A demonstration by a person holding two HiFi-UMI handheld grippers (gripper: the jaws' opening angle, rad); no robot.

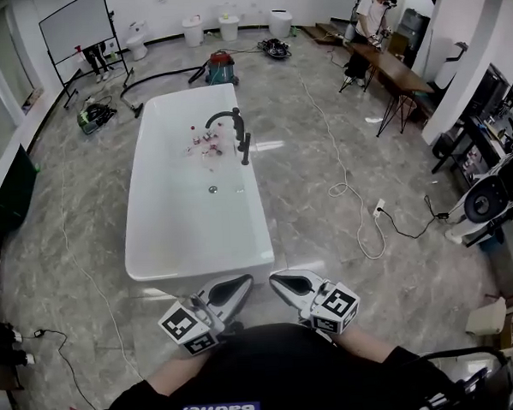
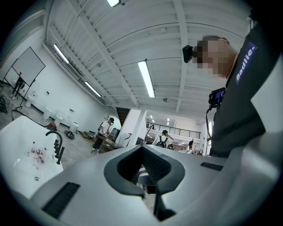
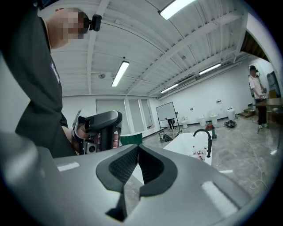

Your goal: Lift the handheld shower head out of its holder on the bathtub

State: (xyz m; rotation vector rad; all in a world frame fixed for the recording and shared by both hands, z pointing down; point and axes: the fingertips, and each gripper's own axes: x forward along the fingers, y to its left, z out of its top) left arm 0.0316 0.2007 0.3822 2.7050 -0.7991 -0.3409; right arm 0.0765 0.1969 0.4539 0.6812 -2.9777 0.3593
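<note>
Starting at seven o'clock, the left gripper (image 1: 237,287) is seen clenched on nothing, just below the bathtub (image 1: 138,206). Toward twelve o'clock, well apart, the handheld shower head (image 1: 246,147) is seated upright in its holder on the rim. At five o'clock, the right gripper (image 1: 286,284) is likewise clenched, empty.

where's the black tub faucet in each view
Head view: black tub faucet upper centre, on the tub's right rim.
Left gripper view: far left, mid-height.
Right gripper view: right of centre, mid-height.
Shared landmark: the white bathtub it is mounted on.
</note>
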